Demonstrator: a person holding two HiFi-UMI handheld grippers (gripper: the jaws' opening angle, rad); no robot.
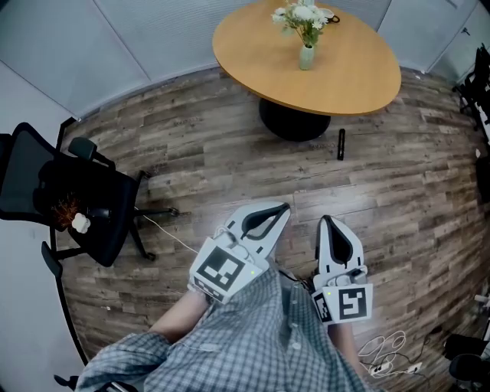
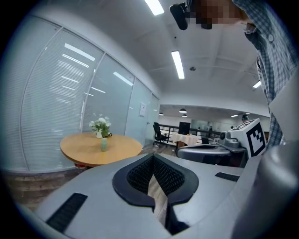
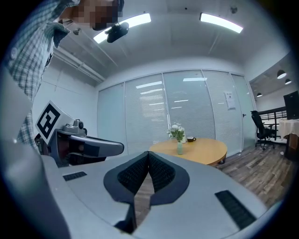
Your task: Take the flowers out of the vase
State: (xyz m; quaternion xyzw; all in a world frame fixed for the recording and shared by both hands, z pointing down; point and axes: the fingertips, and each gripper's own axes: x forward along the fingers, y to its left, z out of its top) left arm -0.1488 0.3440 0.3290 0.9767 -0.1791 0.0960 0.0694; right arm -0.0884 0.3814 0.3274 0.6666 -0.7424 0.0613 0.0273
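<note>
1. The left gripper [image 2: 152, 161], low in the centre of its own view, has its ribbed pads pressed together at the tips, with nothing between them.
2. The right gripper [image 3: 148, 156] is likewise closed and empty. Only bare floor shows through the slit behind its pads.
3. In the head view both grippers sit side by side at the bottom centre. They are just ahead of the person's checked shirt [image 1: 253, 337] and point toward the top of the frame, over the wood floor [image 1: 199, 161].
4. The flowers [image 1: 303, 15], a white bunch with green leaves, stand in a small pale green vase [image 1: 306, 57]. The vase is on a round wooden table [image 1: 360, 76] at the top centre of the head view, well apart from both grippers. A dark cup [image 3: 190, 138] sits just behind the vase.
5. A black office chair [image 1: 69, 191] fills the left edge, and a small dark object [image 1: 341, 143] lies on the floor below the table's rim.
6. The task appears not yet begun, as the flowers are untouched. The whole job seems left to do: close the distance, open a gripper, grip the stems, and lift them clear of the vase.
</note>
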